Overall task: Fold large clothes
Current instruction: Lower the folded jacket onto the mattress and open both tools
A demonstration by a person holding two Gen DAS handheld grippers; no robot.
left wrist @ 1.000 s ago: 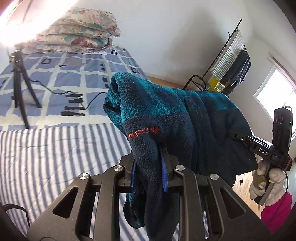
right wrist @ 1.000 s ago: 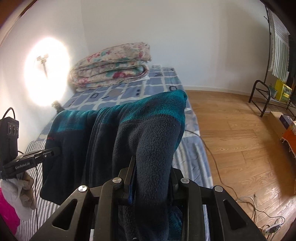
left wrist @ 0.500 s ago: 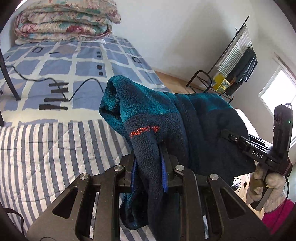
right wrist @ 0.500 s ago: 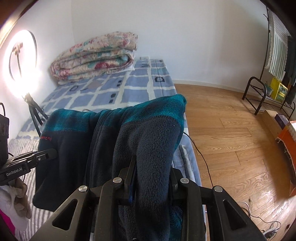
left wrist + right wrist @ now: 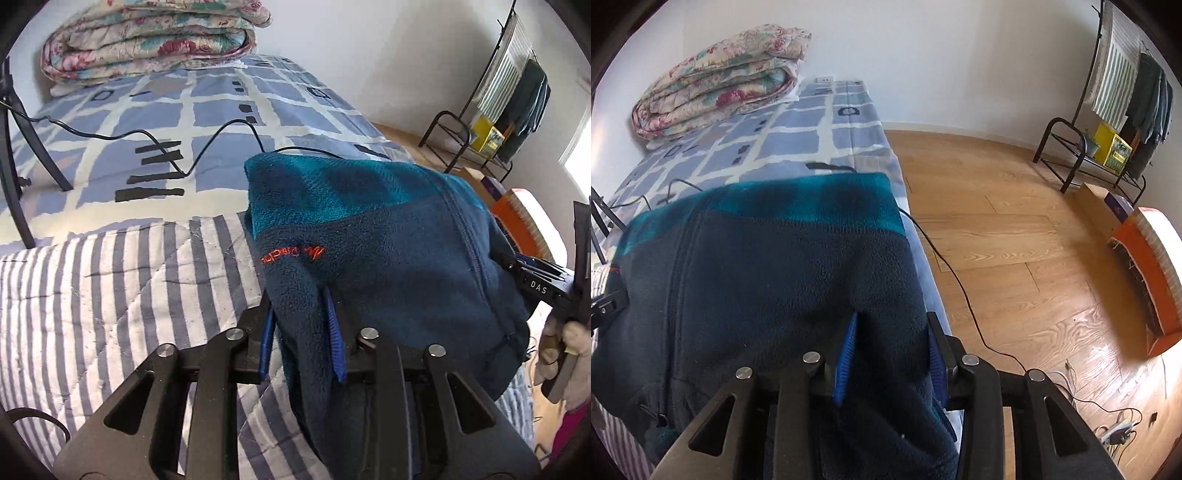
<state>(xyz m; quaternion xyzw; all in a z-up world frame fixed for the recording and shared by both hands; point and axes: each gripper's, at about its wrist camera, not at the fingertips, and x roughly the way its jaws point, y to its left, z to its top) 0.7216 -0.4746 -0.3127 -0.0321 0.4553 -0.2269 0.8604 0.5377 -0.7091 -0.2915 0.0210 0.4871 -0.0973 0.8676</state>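
Closest to me, my left gripper (image 5: 301, 334) has a thick fold of the navy and teal fleece jacket (image 5: 388, 236) between its blue pads, and its jaws are opening; the left pad already stands off the cloth, so that grip is letting go. My right gripper (image 5: 892, 352) is opening too, with the other end of the fleece bunched between its pads and touching both.

The jacket is slung between my two grippers, folded over, low above the grey-striped quilt (image 5: 122, 295) on the bed. Its right end hangs at the bed's edge, over the wooden floor (image 5: 1015, 236).

I judge the risk to be an uneven drop: if one side frees first, the fold could slump open or the right end could slide off the edge.

Beyond the jacket a thin black cable (image 5: 207, 147) runs across the blue checked sheet (image 5: 207, 107), close to where the fleece may land. A black tripod leg (image 5: 18, 218) stands at left, a folded floral quilt (image 5: 147, 37) lies at the far end, and a metal clothes rack (image 5: 1108, 122) stands well apart.
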